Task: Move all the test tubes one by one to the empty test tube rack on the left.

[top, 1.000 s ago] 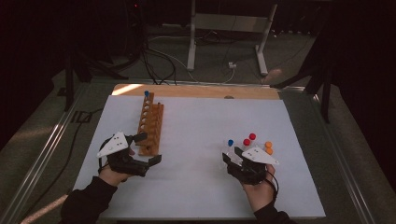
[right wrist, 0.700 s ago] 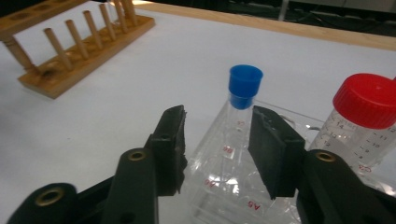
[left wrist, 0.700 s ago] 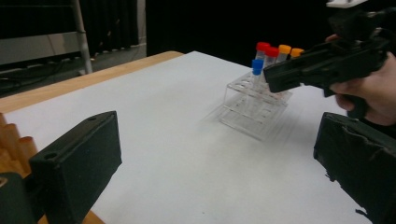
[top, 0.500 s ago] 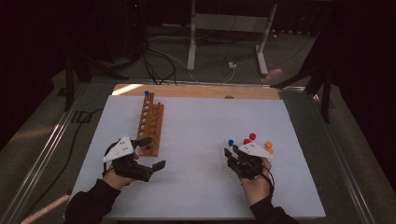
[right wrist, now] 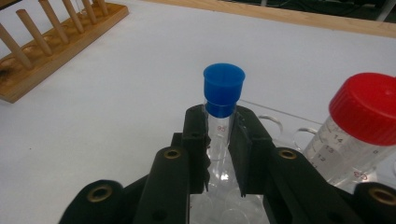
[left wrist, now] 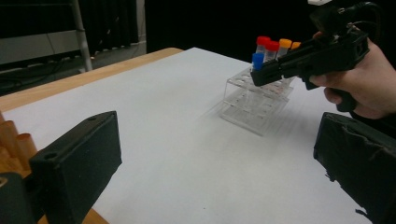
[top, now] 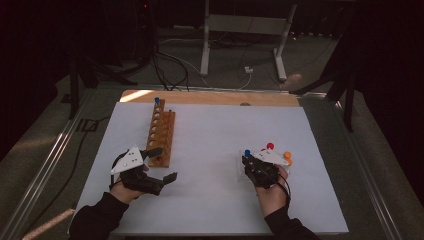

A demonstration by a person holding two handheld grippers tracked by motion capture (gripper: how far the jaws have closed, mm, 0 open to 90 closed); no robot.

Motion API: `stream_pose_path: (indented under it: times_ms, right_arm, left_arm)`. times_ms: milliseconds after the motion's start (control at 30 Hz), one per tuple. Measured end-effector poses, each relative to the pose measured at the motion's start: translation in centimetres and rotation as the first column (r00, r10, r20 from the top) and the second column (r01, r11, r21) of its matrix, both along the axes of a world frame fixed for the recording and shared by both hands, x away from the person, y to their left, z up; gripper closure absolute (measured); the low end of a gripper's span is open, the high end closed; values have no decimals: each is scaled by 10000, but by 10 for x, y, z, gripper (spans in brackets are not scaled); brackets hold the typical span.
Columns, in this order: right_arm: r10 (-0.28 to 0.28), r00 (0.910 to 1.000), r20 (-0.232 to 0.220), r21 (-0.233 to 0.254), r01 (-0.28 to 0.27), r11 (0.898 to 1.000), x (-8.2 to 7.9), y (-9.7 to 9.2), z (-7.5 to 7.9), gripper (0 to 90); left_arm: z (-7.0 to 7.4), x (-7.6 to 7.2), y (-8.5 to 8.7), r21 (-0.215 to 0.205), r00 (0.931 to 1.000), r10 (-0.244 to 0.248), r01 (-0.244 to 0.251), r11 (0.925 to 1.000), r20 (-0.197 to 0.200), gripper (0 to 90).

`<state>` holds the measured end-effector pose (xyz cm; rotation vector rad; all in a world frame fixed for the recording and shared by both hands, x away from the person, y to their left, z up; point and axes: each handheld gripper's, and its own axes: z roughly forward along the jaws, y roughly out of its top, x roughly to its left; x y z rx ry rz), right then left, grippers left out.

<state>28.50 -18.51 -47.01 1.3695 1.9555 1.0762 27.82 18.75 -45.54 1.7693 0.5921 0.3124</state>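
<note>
A clear tube with a blue cap [right wrist: 223,88] stands upright in a clear plastic rack [left wrist: 254,105] on the right of the white table. My right gripper [right wrist: 218,135] is shut on it just under the cap; its jaws have just been closing with the tube between them. In the high view this gripper [top: 247,159] is at the rack's near left corner. A red-capped tube [right wrist: 364,112] stands beside it in the same rack. My left gripper [top: 166,163] is open and holds nothing, just in front of the wooden rack [top: 161,132].
The wooden rack has a row of holes and pegs, with one blue-capped tube [top: 157,100] at its far end. Red and orange caps [left wrist: 279,45] stand behind the held tube. A wooden strip [top: 210,97] edges the table's far side.
My right gripper edged forward to the blue-capped tube and its jaws closed on it. The left gripper stayed by the wooden rack.
</note>
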Motion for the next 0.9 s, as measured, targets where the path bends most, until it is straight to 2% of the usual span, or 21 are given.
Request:
stream_pose_path:
  times_ms: [200, 600, 767, 900]
  right_arm:
    - [76, 9993, 355, -135, -71, 9999, -5, 1, 7, 773]
    - [303, 9923, 1205, -200, -281, 9994, -20, -1, 46, 773]
    - [663, 9874, 1440, 2, -670, 9978, -27, 1, 63, 773]
    - [1368, 9782, 1563, 128, -1405, 9900, -34, 6, 73, 773]
  left_arm:
    - [0, 0, -1, 40, 10000, -33, 33, 10000, -35, 18]
    - [7, -2, -3, 2, 9996, -279, 279, 9996, -12, 18]
    - [12, -3, -7, -10, 9990, -456, 456, 9990, 24, 18]
    - [17, -4, -9, -17, 9982, -598, 598, 9982, 23, 18]
